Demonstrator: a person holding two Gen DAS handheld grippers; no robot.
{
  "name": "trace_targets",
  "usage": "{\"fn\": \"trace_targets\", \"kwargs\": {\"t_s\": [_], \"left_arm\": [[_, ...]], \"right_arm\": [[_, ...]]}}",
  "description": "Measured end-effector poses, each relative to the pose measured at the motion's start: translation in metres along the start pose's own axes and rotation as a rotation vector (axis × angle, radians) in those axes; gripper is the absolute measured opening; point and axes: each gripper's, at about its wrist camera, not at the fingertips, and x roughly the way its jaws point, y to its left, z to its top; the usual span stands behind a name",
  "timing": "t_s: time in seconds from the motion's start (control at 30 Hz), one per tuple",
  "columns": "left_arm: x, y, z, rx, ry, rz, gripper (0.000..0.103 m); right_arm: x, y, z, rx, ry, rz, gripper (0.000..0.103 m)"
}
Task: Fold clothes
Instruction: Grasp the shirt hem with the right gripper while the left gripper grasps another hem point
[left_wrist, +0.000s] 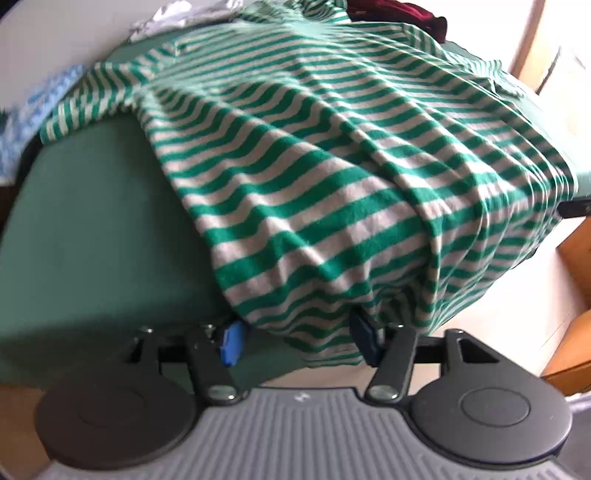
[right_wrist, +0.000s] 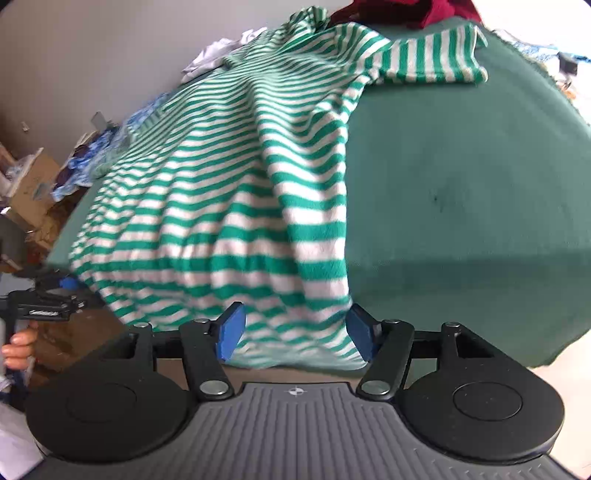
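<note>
Spread across a green-covered surface, hem hanging over the near edge at lower centre: a green-and-white striped shirt. Soft, light, limp knit, likely to sag and crease; best taken at the hem corners or at the sleeve toward upper right in the right view. Left gripper parted, hem between the pads, not pinched. Right gripper likewise wide, hem between, unclamped.

Daylight floods both views, blowing out to white glare at two o'clock. The striped shirt shows soft motion blur, and its folds cast mild shadows. Fisheye distortion bulges the green desk and darkens the corners.
</note>
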Motion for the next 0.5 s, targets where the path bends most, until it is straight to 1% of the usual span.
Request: {"fn": "trace_targets", "kwargs": {"t_s": [0.03, 0.07, 0.13, 0.17, 0.27, 0.43, 0.5], "left_arm": [[0.002, 0.000, -0.001, 0.001, 0.002, 0.005, 0.029], [0.002, 0.000, -0.001, 0.008, 0.006, 0.017, 0.000], [-0.002, 0.000, -0.002, 0.023, 0.007, 0.033, 0.002], [-0.008, 0.000, -0.001, 0.030, 0.000, 0.035, 0.001], [-0.037, -0.001, -0.001, 0.062, -0.032, 0.050, 0.001], [-0.100, 0.006, -0.003, 0.094, -0.070, 0.057, 0.001], [-0.114, 0.005, -0.006, 0.115, -0.068, 0.072, 0.001]], "right_arm": [[0.003, 0.000, 0.001, -0.002, -0.003, -0.005, 0.063], [0.005, -0.001, 0.001, -0.005, -0.003, 0.000, 0.062], [0.006, 0.000, -0.001, -0.037, 0.010, 0.008, 0.032], [0.006, 0.000, -0.001, -0.053, 0.019, 0.013, 0.012], [-0.010, 0.001, 0.000, -0.072, 0.028, 0.043, 0.011], [-0.055, 0.008, 0.005, -0.112, 0.022, 0.124, 0.009], [-0.063, 0.016, 0.006, -0.136, 0.030, 0.127, 0.008]]}}
